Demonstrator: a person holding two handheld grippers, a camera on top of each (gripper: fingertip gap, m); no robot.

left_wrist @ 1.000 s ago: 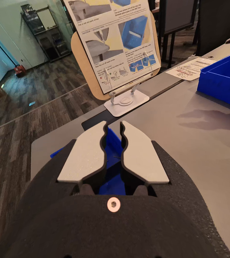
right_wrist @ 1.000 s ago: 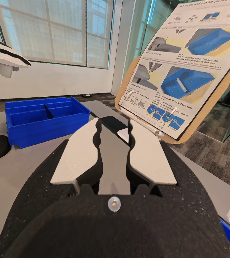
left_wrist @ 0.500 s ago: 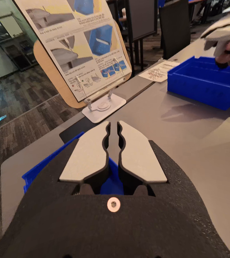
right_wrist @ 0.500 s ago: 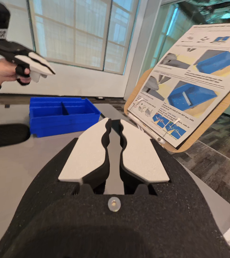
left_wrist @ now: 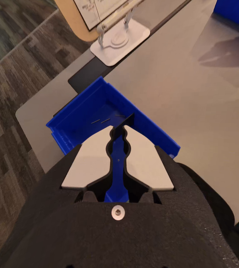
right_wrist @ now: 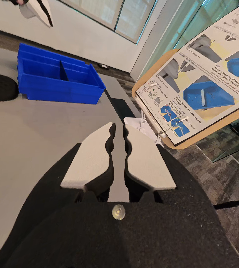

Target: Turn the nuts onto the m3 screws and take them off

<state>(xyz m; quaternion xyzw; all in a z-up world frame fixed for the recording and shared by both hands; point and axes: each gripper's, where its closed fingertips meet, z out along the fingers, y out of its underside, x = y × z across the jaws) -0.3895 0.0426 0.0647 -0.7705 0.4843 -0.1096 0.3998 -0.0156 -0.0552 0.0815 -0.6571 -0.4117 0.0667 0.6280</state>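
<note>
While the left gripper (left_wrist: 118, 127) hangs over a blue bin (left_wrist: 78, 114) on the grey table (left_wrist: 174, 101), three thin screws (left_wrist: 105, 120) lie loose on the bin floor just beyond its fingertips, in the section on the far side of a dark divider (left_wrist: 128, 120). The divider runs up to the tips, and a tiny speck that may be a nut (left_wrist: 118, 160) shows on the blue floor through the gap between the fingers.

Only the left wrist view shows the screws. In the right wrist view the same bin stands across the table, its divider in sight but its contents too small to make out; the left gripper appears there at the top left, above the bin. That view also shows a picture sheet (right_wrist: 200, 89) on a wooden stand (right_wrist: 145, 75), which stands beside the right gripper (right_wrist: 119, 126). The left wrist view catches only the stand's white foot (left_wrist: 120, 42) and a corner of a second blue bin (left_wrist: 234, 13).

Both grippers are slightly parted, a narrow gap between the fingers, and neither holds or touches anything. The right one hovers over bare table, well apart from the bin.
</note>
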